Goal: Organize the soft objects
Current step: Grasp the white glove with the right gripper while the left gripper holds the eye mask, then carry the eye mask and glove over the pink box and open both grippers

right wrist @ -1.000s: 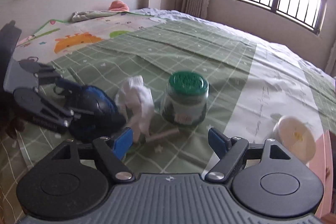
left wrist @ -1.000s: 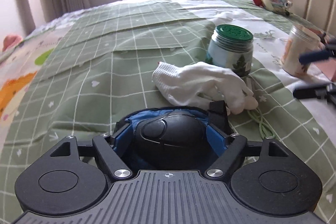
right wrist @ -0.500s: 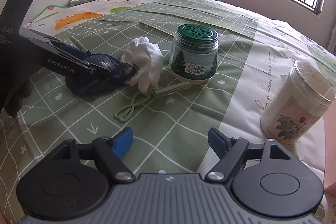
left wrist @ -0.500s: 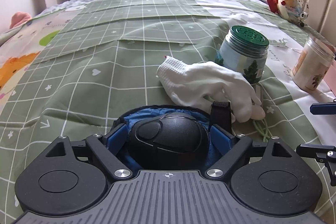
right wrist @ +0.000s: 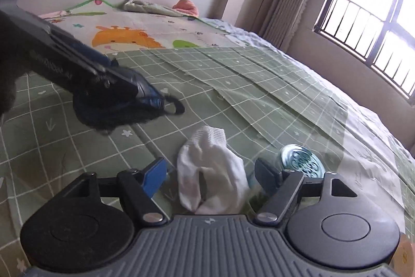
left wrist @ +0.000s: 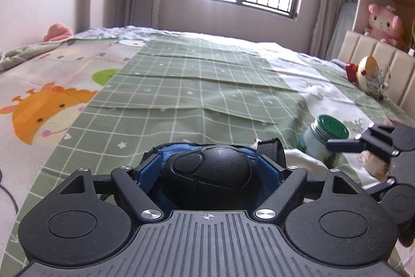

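Observation:
A black and blue padded guard (left wrist: 210,173) sits between the fingers of my left gripper (left wrist: 210,168), which is shut on it. In the right wrist view my left gripper (right wrist: 129,87) holds the guard (right wrist: 124,105) clear of the green checked bedspread (right wrist: 246,95). A white glove (right wrist: 212,173) lies crumpled on the bed between the fingers of my right gripper (right wrist: 211,173). Its jaws are closing, and the blue pads (right wrist: 155,173) stand apart from the glove on both sides. The left wrist view shows my right gripper (left wrist: 347,168) over the glove (left wrist: 306,160).
A green-lidded jar (right wrist: 302,160) stands just right of the glove, close to my right finger; the left wrist view shows the jar (left wrist: 329,136) too. Toys (left wrist: 368,77) and a pink plush (left wrist: 384,25) sit by the headboard. A giraffe-print quilt (left wrist: 52,108) covers the left side.
My left gripper has lifted the guard off the bed and rolled. My right gripper has swung left over the white glove, and its jaws have narrowed.

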`<control>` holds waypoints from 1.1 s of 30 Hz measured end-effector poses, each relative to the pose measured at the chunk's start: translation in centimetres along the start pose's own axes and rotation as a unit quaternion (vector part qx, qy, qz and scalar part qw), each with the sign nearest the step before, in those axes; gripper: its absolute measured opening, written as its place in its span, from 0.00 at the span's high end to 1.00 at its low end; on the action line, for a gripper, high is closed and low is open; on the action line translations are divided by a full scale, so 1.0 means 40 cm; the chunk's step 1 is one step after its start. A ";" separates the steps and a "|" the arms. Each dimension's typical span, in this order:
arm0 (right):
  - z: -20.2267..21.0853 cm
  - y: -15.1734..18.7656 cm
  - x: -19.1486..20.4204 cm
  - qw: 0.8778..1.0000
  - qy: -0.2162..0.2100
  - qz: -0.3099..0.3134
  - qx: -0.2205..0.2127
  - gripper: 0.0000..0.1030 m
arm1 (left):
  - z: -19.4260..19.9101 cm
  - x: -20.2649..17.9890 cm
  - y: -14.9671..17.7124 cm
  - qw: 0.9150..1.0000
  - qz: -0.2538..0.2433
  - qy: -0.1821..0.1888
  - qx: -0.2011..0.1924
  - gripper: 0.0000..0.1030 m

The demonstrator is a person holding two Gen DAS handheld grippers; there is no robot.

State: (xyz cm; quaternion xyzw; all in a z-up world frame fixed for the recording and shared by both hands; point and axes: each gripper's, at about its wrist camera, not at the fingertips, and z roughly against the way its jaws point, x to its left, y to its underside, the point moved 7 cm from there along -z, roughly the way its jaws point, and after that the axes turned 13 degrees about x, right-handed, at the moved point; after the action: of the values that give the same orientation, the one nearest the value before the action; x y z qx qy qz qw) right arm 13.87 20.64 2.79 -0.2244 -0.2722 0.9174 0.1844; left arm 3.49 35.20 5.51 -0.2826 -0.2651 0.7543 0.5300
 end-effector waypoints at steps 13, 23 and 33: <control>0.054 -0.087 -0.130 0.990 -0.077 -0.109 0.045 0.92 | 0.013 0.051 -0.096 0.996 0.078 0.021 -0.028 0.17; 0.529 -0.041 -0.478 0.977 -0.015 -0.193 -0.094 0.92 | 0.064 -0.279 -0.276 0.994 0.018 0.075 -0.071 0.17; 0.667 0.206 -0.734 0.954 0.097 -0.270 -0.093 0.92 | -0.024 -0.741 -0.295 0.984 -0.086 0.154 -0.038 0.17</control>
State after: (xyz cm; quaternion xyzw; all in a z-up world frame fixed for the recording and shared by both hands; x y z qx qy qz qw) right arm 22.84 -10.47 27.18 -0.2464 -0.3874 0.7781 0.4288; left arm 20.10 10.66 17.38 -0.3916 -0.2322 0.6427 0.6161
